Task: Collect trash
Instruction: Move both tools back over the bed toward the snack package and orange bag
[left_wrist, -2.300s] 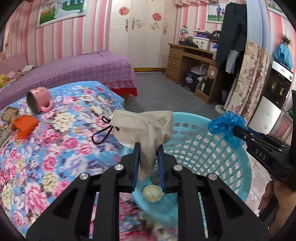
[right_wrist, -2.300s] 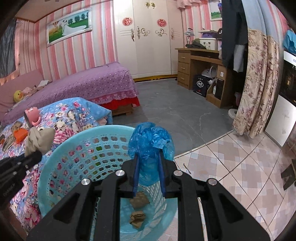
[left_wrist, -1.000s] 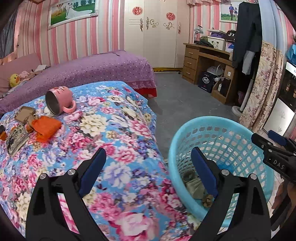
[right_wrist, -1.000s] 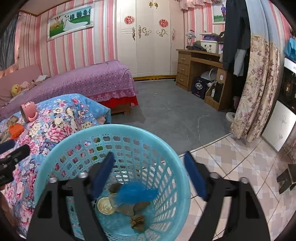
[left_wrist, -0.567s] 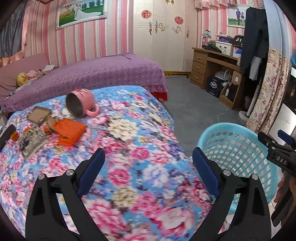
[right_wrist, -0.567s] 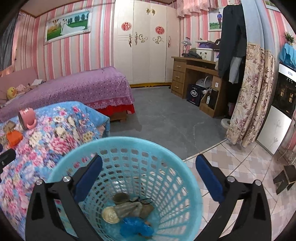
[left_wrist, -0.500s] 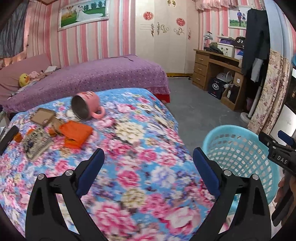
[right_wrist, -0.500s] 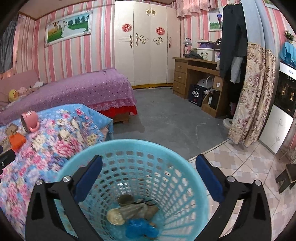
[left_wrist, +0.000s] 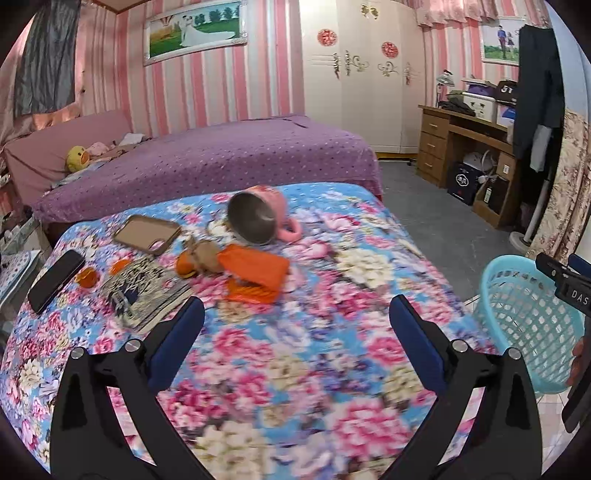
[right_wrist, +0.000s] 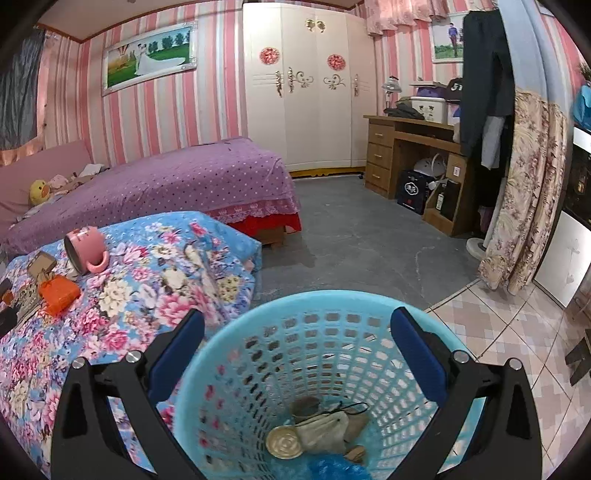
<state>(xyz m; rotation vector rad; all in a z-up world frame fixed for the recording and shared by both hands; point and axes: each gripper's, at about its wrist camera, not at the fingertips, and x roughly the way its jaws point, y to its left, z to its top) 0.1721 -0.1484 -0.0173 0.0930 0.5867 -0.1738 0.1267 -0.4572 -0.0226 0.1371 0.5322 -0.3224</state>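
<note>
Floral bedspread (left_wrist: 332, 258) carries, left to right, a black phone (left_wrist: 55, 280), a brown phone case (left_wrist: 147, 234), a patterned booklet (left_wrist: 147, 291), an orange wrapper (left_wrist: 255, 271) and a tipped pink mug (left_wrist: 262, 218). The left gripper (left_wrist: 295, 325), jaws just widened fully, holds nothing. The right gripper (right_wrist: 297, 336), marked "DAS", gapes empty over the blue basket (right_wrist: 332, 306) holding a mask (right_wrist: 325, 432), lid (right_wrist: 284, 446) and blue bag (right_wrist: 332, 470).

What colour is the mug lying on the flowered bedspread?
Pink, with a grey metal-looking inside; the mug lies on its side, clearest in the left wrist view.

Left tool (left_wrist: 295, 325): jaws spread wide, just been opening, nothing between them.
Right tool (right_wrist: 297, 339): jaws wide apart, empty.
</note>
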